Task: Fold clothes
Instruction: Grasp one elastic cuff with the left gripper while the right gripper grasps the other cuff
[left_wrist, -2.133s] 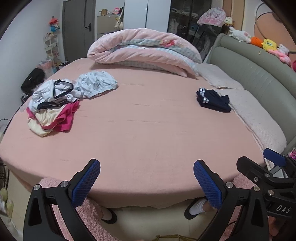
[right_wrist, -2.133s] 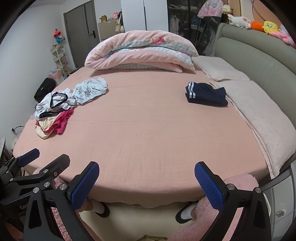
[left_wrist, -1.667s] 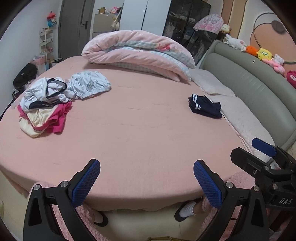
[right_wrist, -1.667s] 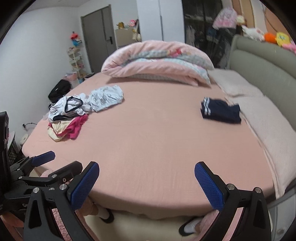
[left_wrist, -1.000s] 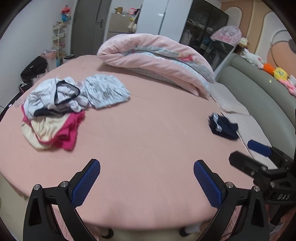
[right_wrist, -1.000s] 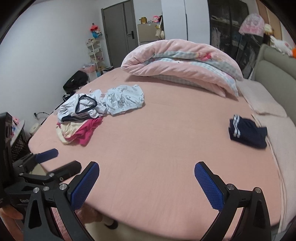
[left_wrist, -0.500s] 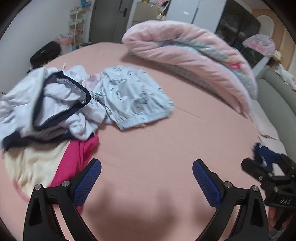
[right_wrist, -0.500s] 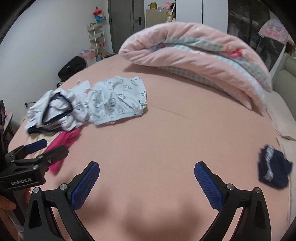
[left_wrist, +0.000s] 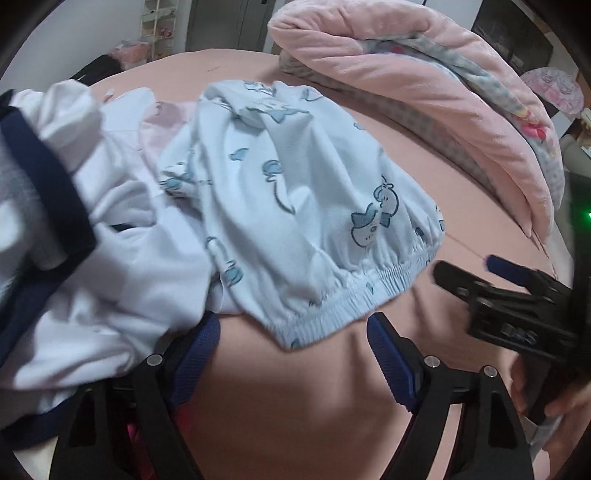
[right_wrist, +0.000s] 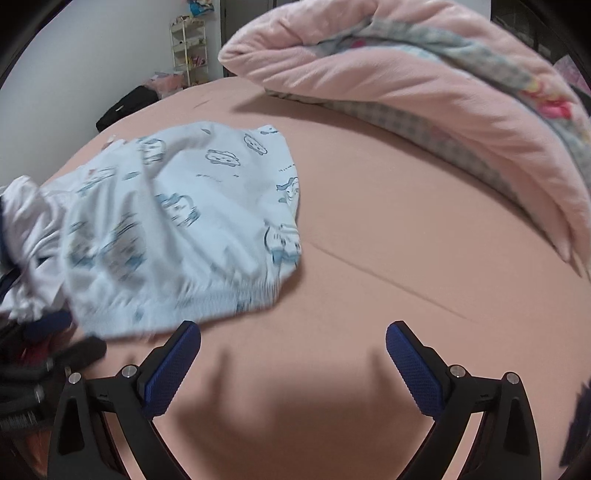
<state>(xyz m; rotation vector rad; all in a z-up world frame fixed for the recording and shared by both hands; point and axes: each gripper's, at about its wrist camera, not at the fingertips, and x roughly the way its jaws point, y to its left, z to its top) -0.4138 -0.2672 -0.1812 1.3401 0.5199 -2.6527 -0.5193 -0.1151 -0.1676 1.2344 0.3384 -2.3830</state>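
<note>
Light-blue printed garment (left_wrist: 303, 206) on pink bed (left_wrist: 424, 206), beside white/navy clothes pile (left_wrist: 55, 229). L claw (left_wrist: 293, 347) spread, jaws just been closing, straddling garment's elastic hem, pads not pressing. R claw (right_wrist: 293, 356) spread, empty, over bare sheet just beside garment. Pink duvet (right_wrist: 424, 81) behind.

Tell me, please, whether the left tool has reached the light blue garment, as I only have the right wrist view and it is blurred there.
Observer: Yes. The left tool straddles the elastic hem of the light blue garment. Its jaws have just been closing, but the pads do not press on the hem.
Operator: Is any other cloth in its way?
Observer: A white garment with navy trim lies against the outer side of the finger on the picture's left.
</note>
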